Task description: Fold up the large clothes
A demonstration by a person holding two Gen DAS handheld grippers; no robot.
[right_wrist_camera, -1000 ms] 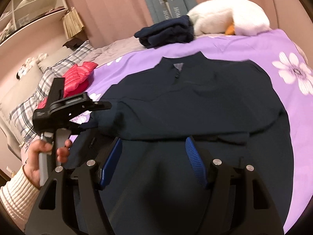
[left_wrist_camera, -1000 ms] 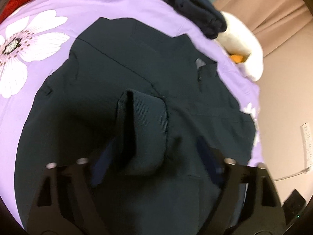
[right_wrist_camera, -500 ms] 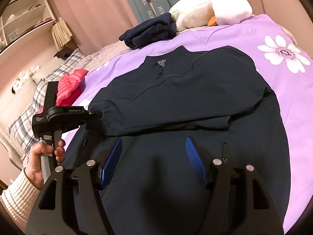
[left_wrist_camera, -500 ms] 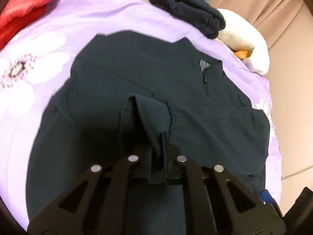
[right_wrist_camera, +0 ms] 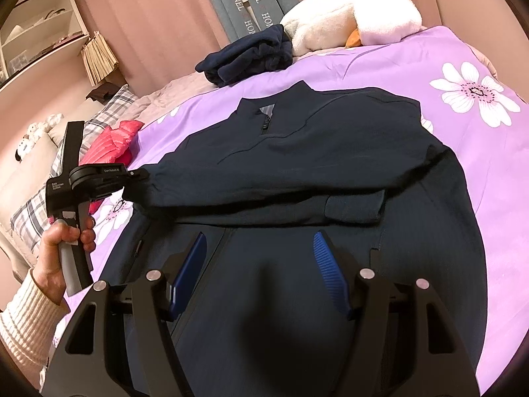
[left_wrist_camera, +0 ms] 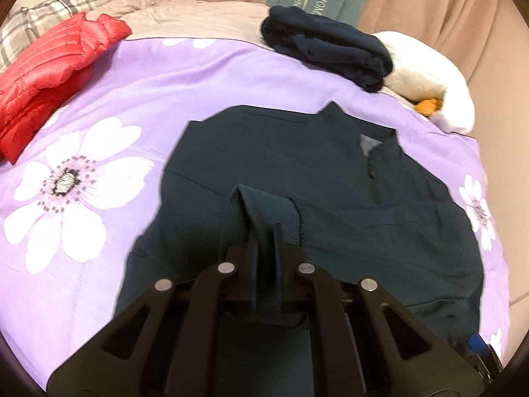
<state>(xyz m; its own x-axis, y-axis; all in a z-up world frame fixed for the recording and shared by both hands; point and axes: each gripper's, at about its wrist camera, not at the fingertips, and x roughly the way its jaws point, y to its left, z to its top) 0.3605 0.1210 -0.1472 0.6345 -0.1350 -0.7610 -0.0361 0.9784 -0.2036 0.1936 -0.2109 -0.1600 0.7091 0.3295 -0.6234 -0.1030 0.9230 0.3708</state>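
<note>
Red puffer jacket, white plush toy

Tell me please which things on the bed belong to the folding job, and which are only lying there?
In the job:
- dark jacket, spread flat
- its sleeve cuff, pinched in the left claw
- right claw, open over the jacket's lower part

Only lying there:
- red puffer jacket
- folded navy garment
- white plush toy
- plaid pillow

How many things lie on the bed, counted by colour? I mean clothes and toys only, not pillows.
Dark blue: 2, the spread jacket and the folded garment
Red: 1, the puffer jacket
White: 1, the plush toy
Total: 4
</note>
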